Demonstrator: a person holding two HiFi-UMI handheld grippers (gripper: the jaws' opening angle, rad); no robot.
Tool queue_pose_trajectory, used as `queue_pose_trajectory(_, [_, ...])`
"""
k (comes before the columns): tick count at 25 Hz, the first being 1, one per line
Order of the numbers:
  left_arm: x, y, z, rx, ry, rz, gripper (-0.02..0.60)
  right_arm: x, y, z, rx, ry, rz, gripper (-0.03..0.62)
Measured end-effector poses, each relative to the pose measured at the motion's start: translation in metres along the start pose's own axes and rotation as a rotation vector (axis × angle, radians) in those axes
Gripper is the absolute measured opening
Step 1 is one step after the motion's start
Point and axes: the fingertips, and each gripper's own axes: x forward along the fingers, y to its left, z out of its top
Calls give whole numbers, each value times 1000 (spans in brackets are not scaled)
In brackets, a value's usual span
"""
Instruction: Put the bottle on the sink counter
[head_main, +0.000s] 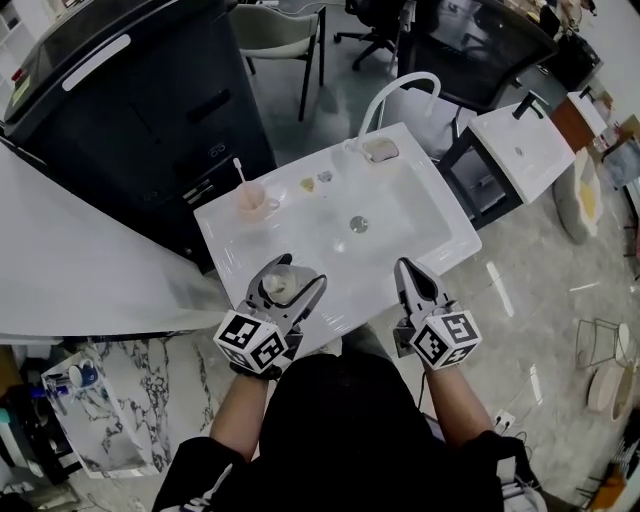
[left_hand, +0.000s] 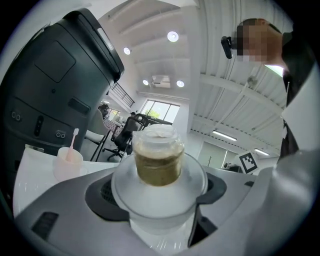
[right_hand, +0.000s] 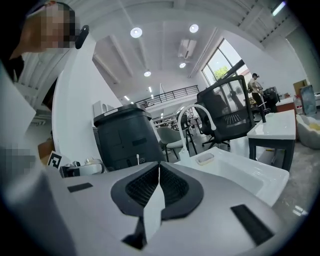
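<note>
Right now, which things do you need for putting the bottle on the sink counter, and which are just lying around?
For the job:
- the bottle, held in the left tongs
- the sink counter

Just lying about:
- the pink cup with a toothbrush in it
- the soap dish
- the right tongs, shut and empty

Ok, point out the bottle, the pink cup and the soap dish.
bottle (left_hand: 159, 165): left gripper view, on its brown-filled middle.
pink cup (head_main: 250, 202): head view, on the cup's body.
soap dish (head_main: 380, 150): head view, on its centre.
</note>
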Motion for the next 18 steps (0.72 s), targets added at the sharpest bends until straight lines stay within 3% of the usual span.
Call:
queue_pose_trajectory(7, [16,20,-11,10,40,29,354,18,-11,-15,-13,70,19,31])
queue_pose_trajectory(11, [32,33,-18,31,74,61,354,35,-8,-13,-47,54,46,31])
queue_pose_trajectory(18, [68,53,-31,72,117,108,354,61,-28,-21,-88,105,123,31])
